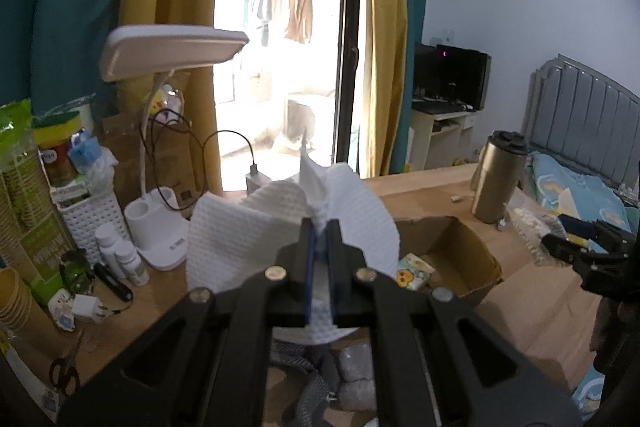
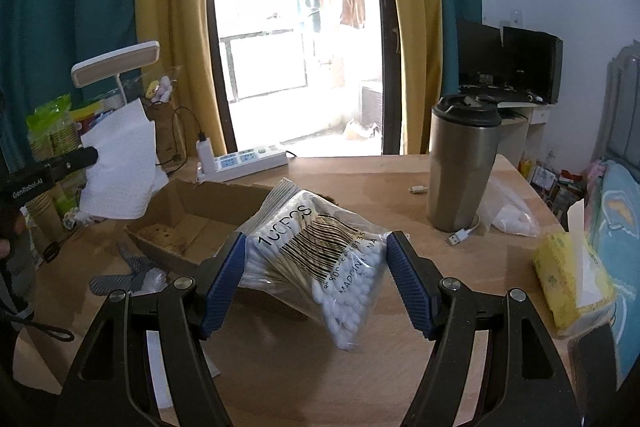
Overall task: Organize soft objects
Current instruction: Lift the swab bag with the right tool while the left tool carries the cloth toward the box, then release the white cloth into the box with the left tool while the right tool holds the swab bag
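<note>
Cardboard box (image 1: 460, 251) with maybe 1 tissue pack (image 1: 414, 271); left tongs (image 1: 320, 227) gripping paper towel (image 1: 256, 231), right tongs (image 2: 316, 259) clamping swab bag (image 2: 320, 263).

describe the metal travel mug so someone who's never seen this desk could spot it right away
Start at the wooden desk in front of the bright balcony door. On its right side, right of the open cardboard box, stands the travel mug. It is the only tall, upright brushed-steel cylinder there, capped with a black lid, with a clear plastic bag and a white usb cable at its base.
</note>
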`<state>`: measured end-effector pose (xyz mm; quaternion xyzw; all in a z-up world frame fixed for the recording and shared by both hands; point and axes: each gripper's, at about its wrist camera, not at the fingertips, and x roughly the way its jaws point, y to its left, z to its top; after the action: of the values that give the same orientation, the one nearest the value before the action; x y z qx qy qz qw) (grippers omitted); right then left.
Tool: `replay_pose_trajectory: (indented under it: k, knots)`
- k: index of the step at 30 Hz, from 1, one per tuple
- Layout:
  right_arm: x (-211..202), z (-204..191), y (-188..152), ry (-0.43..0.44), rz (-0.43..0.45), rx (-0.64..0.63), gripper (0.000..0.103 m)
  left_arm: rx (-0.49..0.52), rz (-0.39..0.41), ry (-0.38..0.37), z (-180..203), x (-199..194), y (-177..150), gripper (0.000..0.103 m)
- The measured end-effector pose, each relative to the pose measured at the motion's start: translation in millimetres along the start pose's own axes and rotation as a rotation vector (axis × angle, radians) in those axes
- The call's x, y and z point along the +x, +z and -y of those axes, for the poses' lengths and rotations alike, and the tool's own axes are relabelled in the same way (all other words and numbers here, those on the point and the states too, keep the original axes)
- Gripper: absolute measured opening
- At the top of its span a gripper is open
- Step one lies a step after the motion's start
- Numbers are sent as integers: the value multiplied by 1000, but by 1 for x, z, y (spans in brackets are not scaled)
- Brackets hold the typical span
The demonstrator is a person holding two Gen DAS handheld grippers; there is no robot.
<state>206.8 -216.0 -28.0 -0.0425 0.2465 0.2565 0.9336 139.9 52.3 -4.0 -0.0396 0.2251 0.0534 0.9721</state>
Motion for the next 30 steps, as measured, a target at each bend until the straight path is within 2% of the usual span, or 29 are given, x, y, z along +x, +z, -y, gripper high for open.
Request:
replay_pose_trajectory:
  k: [15, 23, 30]
  knots:
    - [17, 10, 11, 3, 30, 2, 74, 11, -92, -61, 29, 44, -11, 5]
    - [22, 18, 9, -3, 18, 19, 74, 52, -115, -42, 42, 67, -14, 5]
    - [24, 25, 7, -29, 6, 28, 74, 54, -194, -100, 58, 99, -27, 6]
